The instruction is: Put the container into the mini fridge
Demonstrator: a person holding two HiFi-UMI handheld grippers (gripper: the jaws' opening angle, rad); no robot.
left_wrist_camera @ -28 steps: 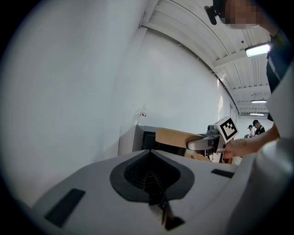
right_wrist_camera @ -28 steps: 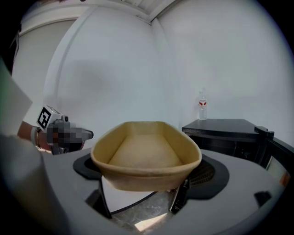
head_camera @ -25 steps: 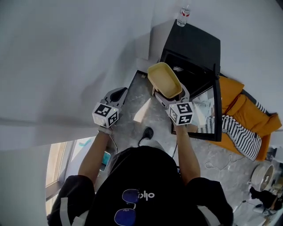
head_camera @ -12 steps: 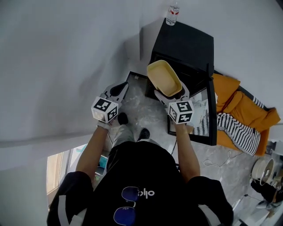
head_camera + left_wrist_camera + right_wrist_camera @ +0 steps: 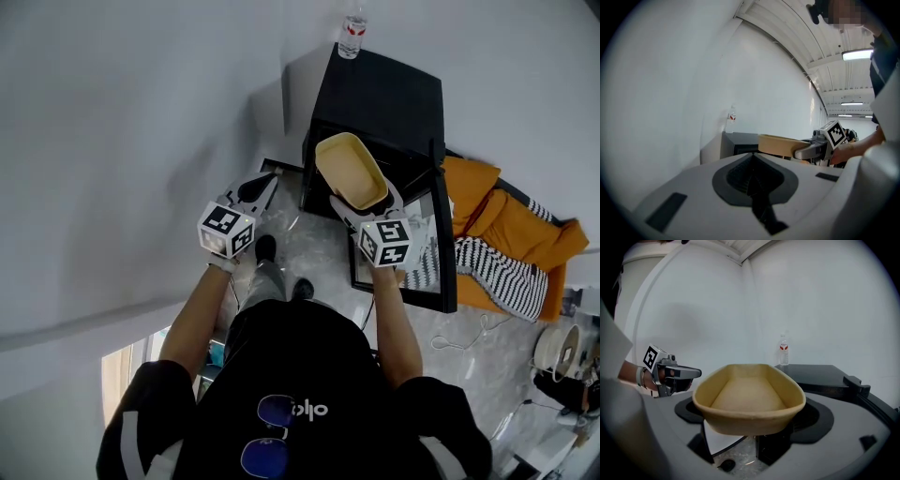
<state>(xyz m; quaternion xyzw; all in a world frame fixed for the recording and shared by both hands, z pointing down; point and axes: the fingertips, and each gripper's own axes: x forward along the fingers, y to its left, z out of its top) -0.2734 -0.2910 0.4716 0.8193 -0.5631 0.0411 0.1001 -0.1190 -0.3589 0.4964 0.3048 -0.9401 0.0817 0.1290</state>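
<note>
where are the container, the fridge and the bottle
container point(image 5: 350, 169): head view, on its inner floor
fridge point(image 5: 382, 94): head view, on its black top
bottle point(image 5: 352, 30): head view, on its body, at the fridge top's far corner

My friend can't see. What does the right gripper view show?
An empty tan container fills the middle, gripped between the jaws near the camera. Behind it stands a black mini fridge with a water bottle on top, against a white wall. The left gripper hovers at the left.
</note>
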